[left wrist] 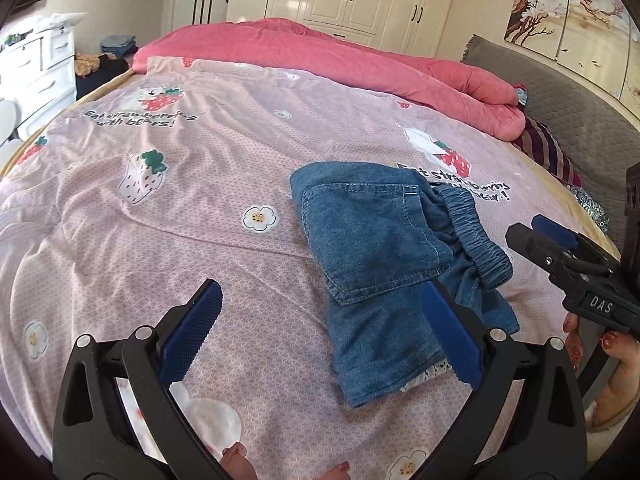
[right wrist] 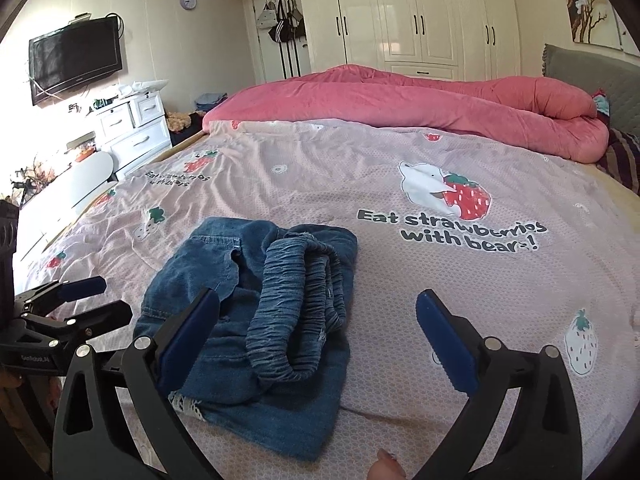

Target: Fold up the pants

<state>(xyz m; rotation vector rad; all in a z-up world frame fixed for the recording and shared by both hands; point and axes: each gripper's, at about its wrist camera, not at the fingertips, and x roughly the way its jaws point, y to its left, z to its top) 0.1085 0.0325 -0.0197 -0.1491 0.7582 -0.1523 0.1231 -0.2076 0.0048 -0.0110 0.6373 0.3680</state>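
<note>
Blue denim pants (left wrist: 384, 256) lie folded in a compact bundle on the pink strawberry bedsheet (left wrist: 160, 220), elastic waistband on the right side. In the right wrist view the pants (right wrist: 256, 312) show the ruched waistband on top. My left gripper (left wrist: 320, 320) is open and empty, held above the sheet just left of the pants, its right finger over the bundle's near edge. My right gripper (right wrist: 316, 332) is open and empty, hovering over the pants' near right side. It also shows in the left wrist view (left wrist: 532, 232), right of the waistband. The left gripper shows in the right wrist view (right wrist: 108, 300).
A rolled pink duvet (right wrist: 400, 96) lies along the far side of the bed. A grey headboard (left wrist: 560, 92) and striped pillow (left wrist: 548, 148) are at the right. White drawers (right wrist: 136, 128), a wall TV (right wrist: 74, 58) and wardrobes (right wrist: 420, 12) stand beyond the bed.
</note>
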